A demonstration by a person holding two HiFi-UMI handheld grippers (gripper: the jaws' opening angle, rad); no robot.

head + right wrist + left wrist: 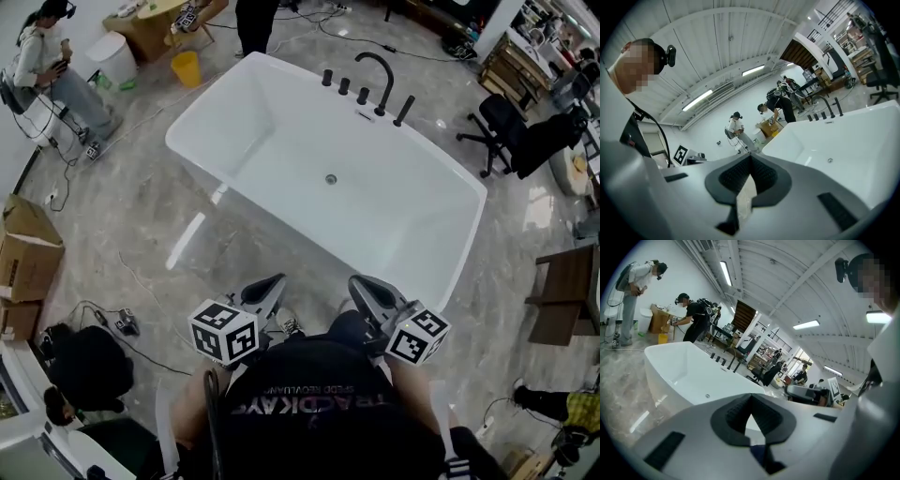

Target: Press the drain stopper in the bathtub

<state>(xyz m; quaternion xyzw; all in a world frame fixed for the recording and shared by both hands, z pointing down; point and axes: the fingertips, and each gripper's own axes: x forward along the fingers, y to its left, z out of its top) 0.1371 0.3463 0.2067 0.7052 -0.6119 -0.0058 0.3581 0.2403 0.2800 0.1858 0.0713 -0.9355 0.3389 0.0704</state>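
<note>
Both tongs, left [270,283] and right [362,283], sit bottom-center, pinched shut on nothing, well short of the drain stopper [331,179] mid-floor of the bathtub [242,131]. Only the gripper views catch the ceiling lights [725,272].

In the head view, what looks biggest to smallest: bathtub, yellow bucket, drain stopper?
1. The bathtub, by far the largest.
2. The yellow bucket.
3. The drain stopper, a tiny dot on the tub floor.
</note>
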